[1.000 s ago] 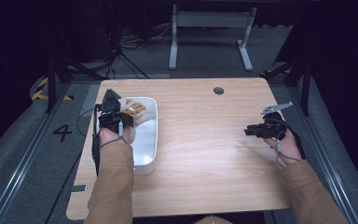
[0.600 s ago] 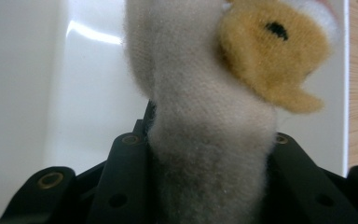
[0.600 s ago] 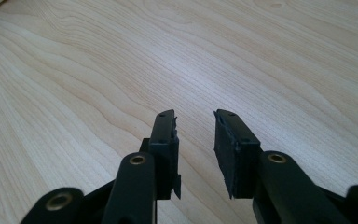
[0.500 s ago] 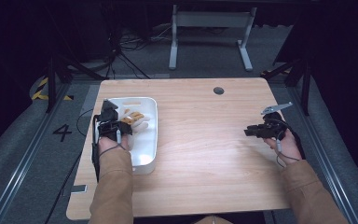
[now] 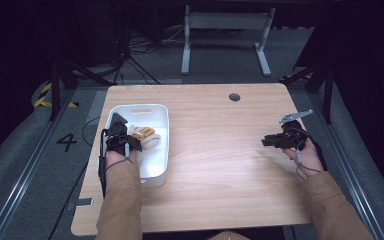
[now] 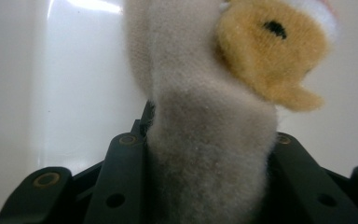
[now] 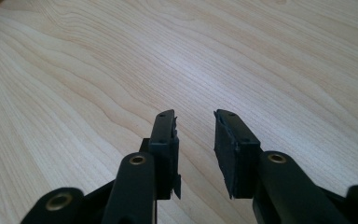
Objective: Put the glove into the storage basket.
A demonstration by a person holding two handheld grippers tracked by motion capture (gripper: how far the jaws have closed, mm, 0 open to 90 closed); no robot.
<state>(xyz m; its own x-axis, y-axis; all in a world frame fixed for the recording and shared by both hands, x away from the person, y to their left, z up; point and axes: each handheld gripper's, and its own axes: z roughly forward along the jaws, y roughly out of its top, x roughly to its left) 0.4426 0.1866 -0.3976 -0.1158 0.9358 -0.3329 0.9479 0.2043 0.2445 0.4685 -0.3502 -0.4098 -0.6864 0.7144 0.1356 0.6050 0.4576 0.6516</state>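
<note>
Plush toy (image 6: 205,140): fuzzy cream, tan patch w/ black dot

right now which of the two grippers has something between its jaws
The left gripper, over the white bin, shut on a plush toy. The right gripper is open, with nothing between its jaws.

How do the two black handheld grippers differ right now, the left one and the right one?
The left gripper is shut on a cream and orange plush toy; the right gripper holds nothing, with a gap between its jaws. The left sits down inside the white plastic bin; the right is over the bare wooden table, far from the bin. Both are black and two-jawed.
</note>
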